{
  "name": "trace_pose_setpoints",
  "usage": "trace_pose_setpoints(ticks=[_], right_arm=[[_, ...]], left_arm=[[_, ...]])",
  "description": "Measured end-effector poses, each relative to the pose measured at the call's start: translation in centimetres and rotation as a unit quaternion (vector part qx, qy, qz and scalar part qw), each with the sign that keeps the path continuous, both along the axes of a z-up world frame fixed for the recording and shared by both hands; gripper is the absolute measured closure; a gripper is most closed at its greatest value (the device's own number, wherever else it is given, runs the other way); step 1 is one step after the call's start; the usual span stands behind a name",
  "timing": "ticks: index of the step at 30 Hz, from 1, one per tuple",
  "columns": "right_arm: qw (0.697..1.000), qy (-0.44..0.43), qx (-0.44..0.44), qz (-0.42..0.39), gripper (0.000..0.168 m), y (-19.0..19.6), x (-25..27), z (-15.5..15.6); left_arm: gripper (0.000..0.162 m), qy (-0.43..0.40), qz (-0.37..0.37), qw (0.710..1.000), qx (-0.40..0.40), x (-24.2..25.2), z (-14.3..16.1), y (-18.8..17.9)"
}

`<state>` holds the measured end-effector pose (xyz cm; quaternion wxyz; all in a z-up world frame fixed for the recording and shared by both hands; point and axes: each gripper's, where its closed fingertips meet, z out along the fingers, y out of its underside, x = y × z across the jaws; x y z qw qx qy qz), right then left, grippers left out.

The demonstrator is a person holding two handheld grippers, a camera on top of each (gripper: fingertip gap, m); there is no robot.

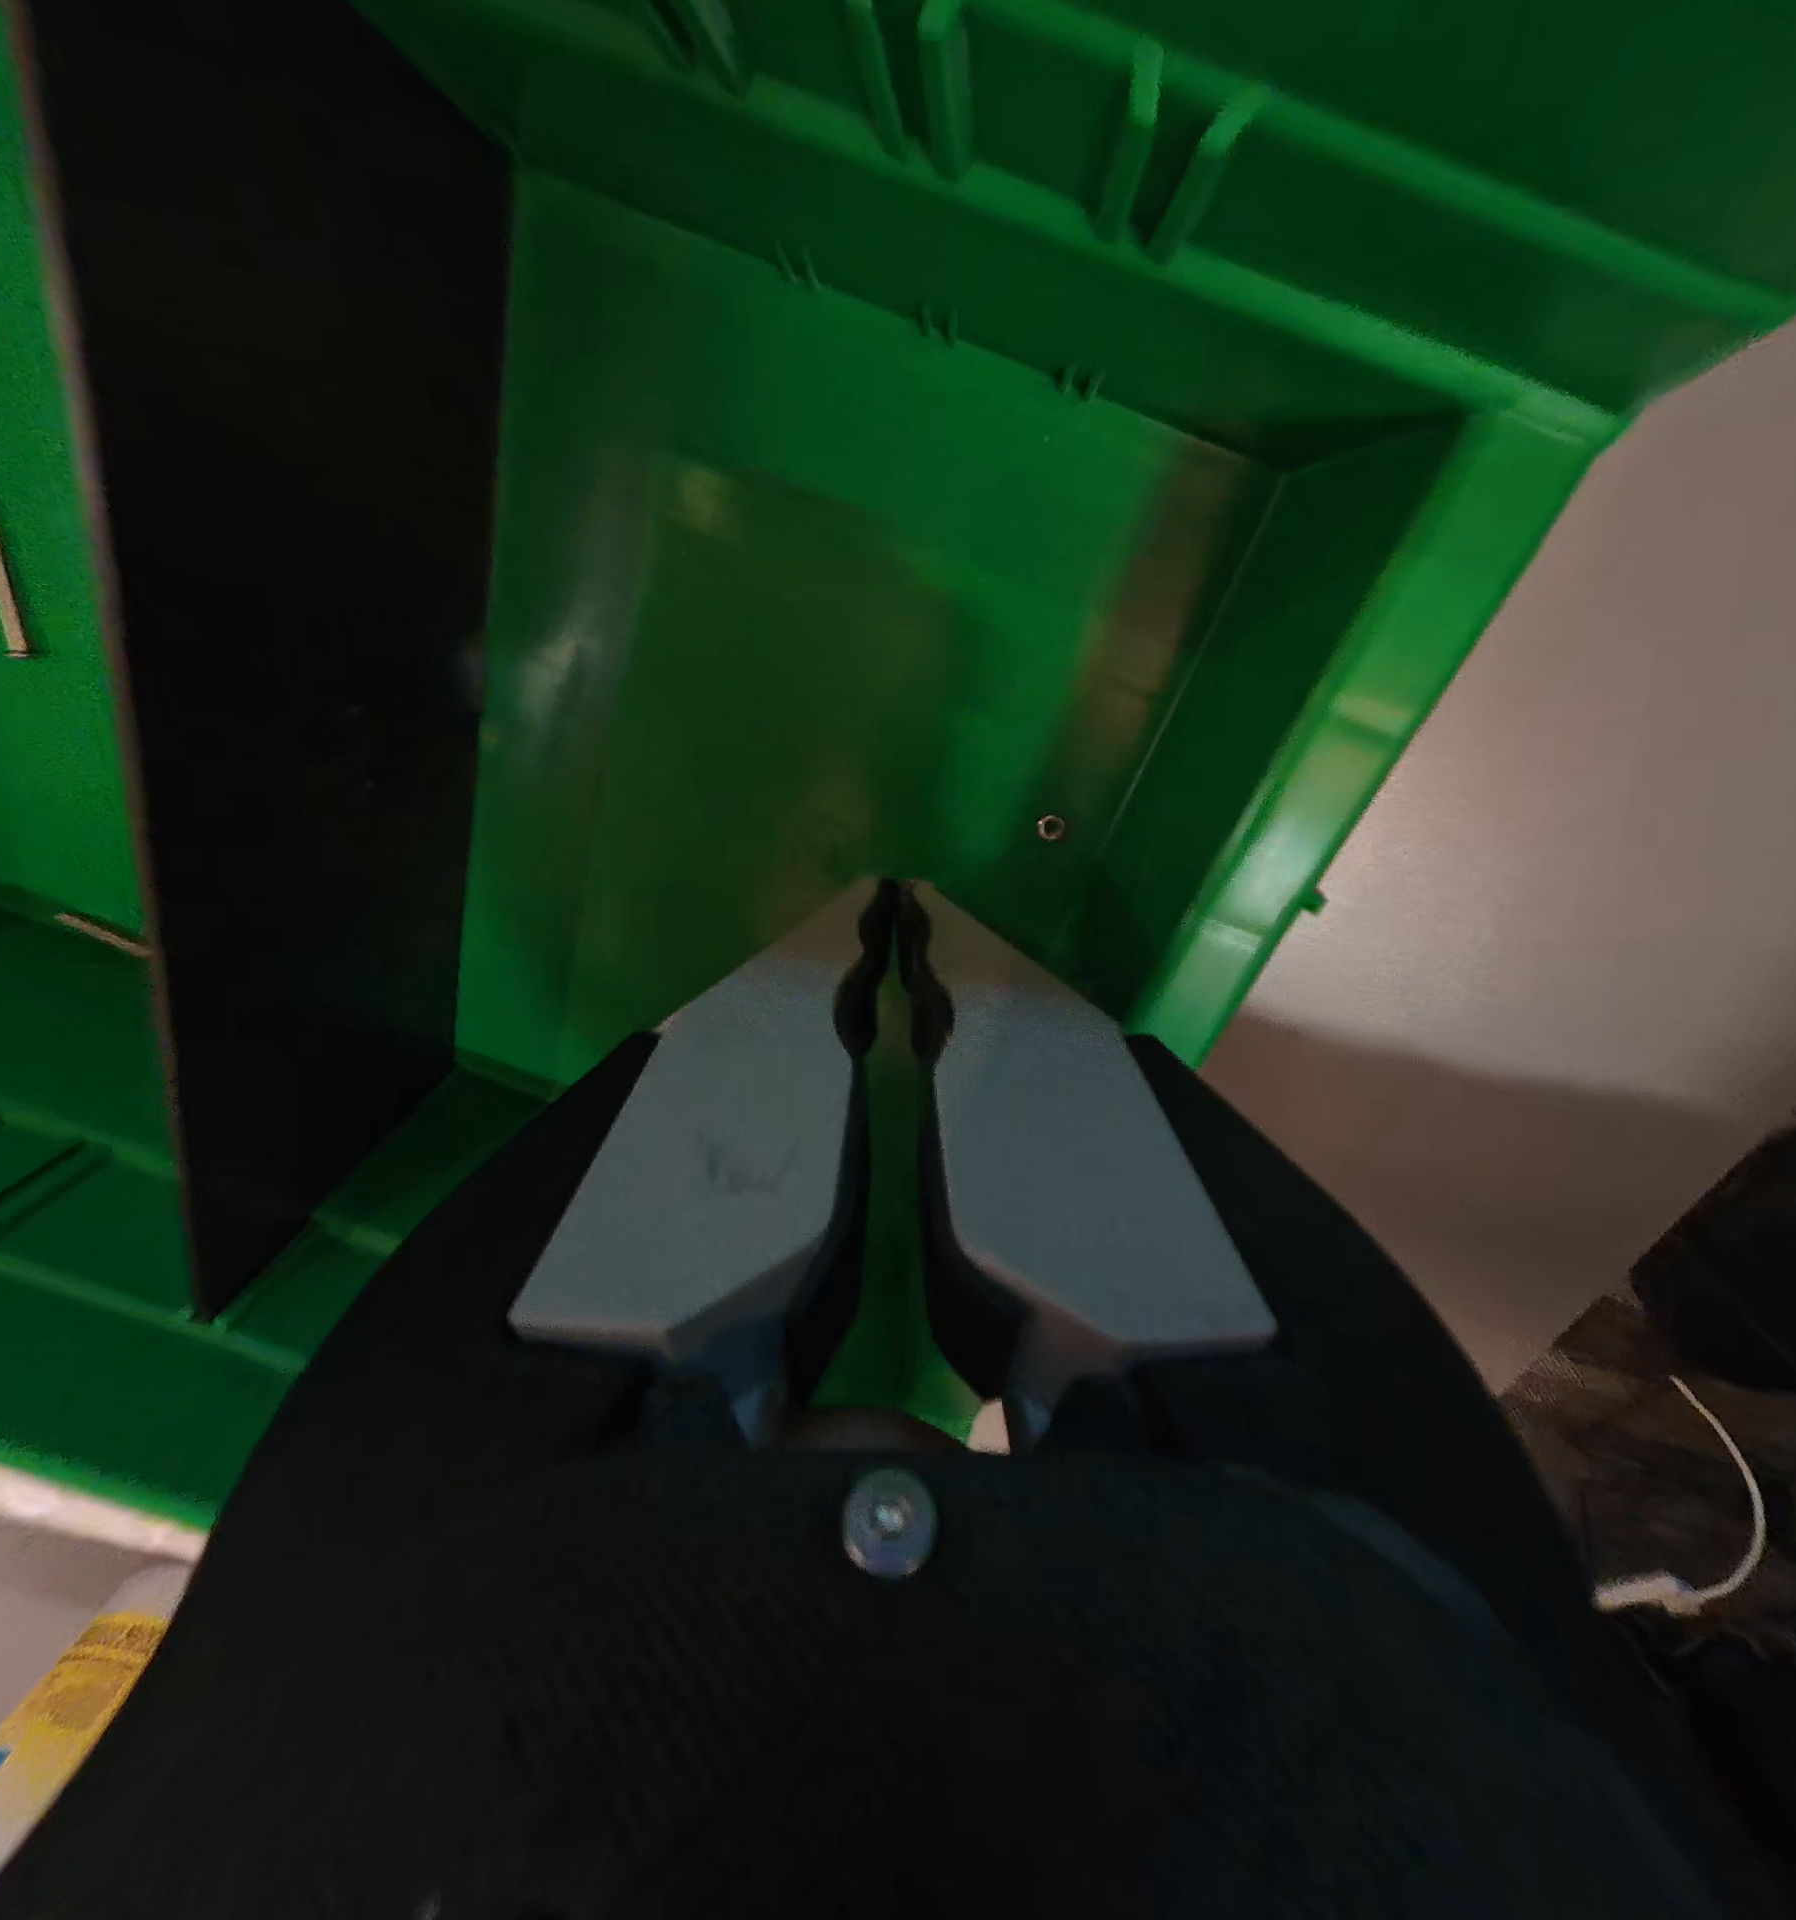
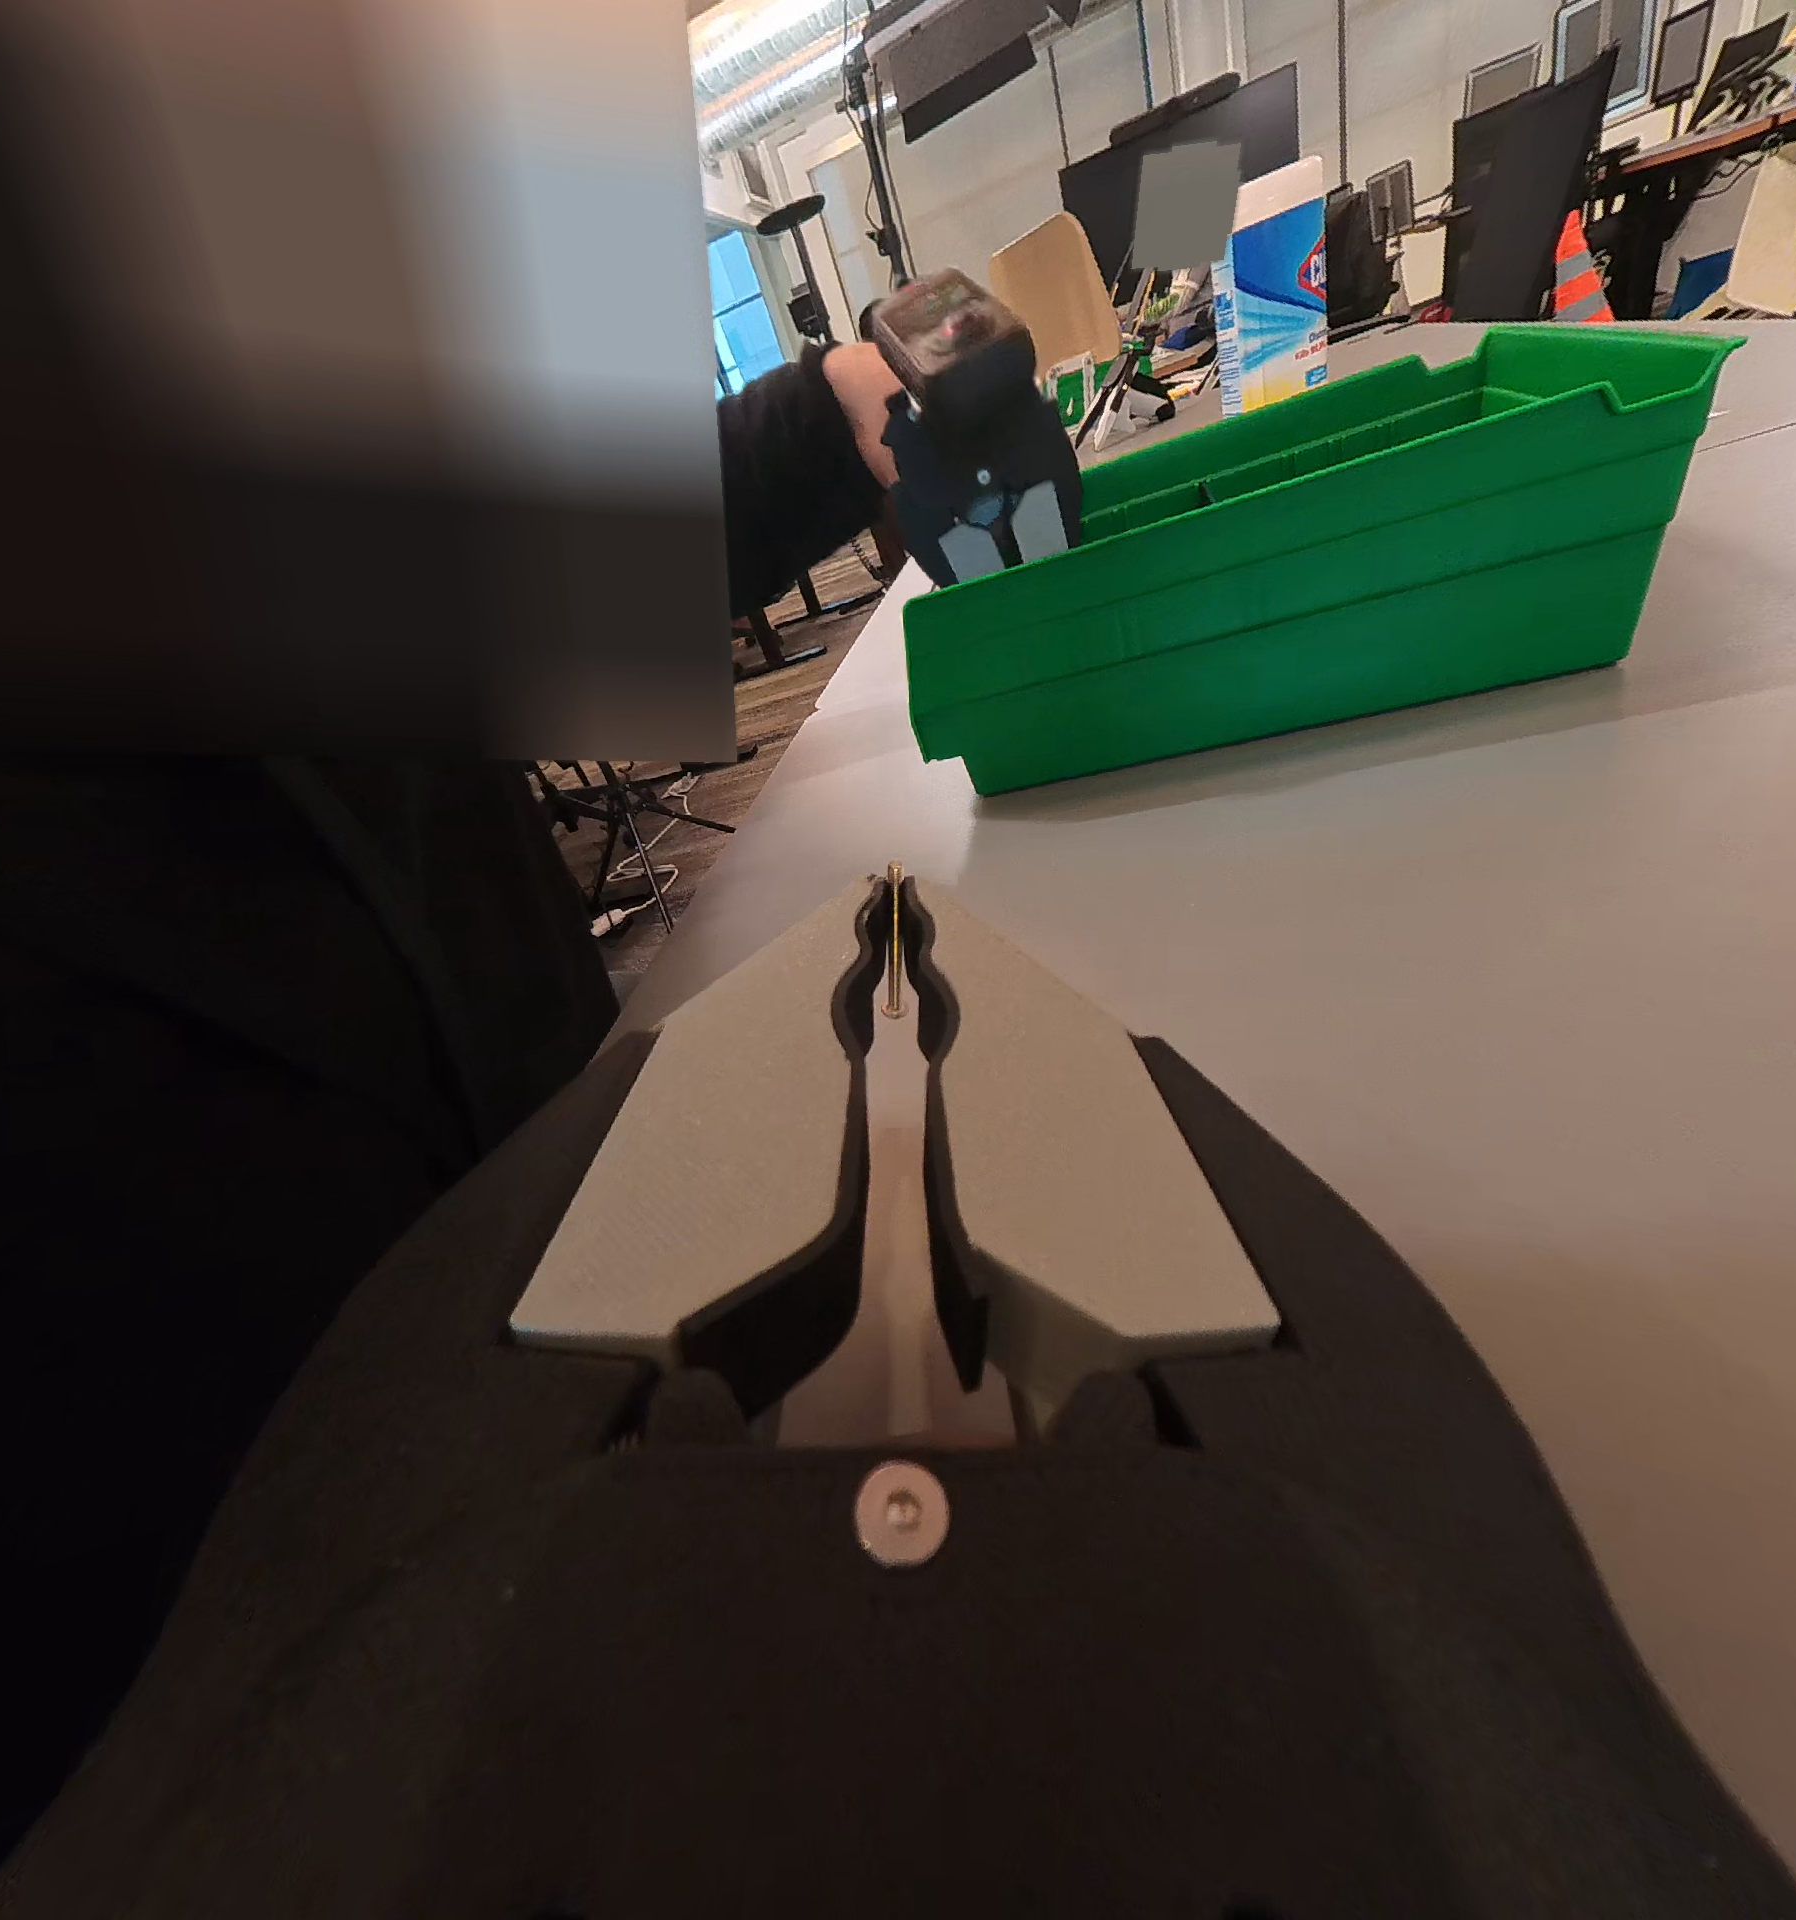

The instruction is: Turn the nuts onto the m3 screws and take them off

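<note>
The right gripper is closed on a thin brass screw. The screw lies along the slit between the two grey fingers, its head toward the camera and its tip a little past the fingertips. This gripper is above the grey table, near the table's left edge.

Only the right wrist view shows the whole green bin, which stands far on the table, and the left gripper dipping into its near left end. A blue and white box stands behind the bin.

The left wrist view looks down into the bin from close. The left gripper has its tips almost together over the compartment floor; I cannot tell if something is held between them, because the picture is blurred there. One small nut lies on the floor, just right of the tips and near the right wall. A black divider closes the compartment on the left. The right wrist view does not show the nut.
</note>
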<state>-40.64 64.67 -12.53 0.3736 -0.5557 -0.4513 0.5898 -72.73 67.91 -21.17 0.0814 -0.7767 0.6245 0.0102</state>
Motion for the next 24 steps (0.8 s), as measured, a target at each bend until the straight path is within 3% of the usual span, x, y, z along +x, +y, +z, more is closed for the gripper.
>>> trace_pose_setpoints(ticks=[6, 24], right_arm=[[1.000, -0.011, 0.017, -0.006, 0.168, 0.1, 0.2, -0.1], [1.000, -0.011, 0.028, 0.006, 0.168, -1.2, 0.1, 0.2]], left_arm=[[0.162, -0.023, 0.016, 0.999, 0.032, 0.6, 2.4, -0.3], [0.152, -0.024, 0.056, 0.998, -0.001, 0.1, -0.5, 0.2]])
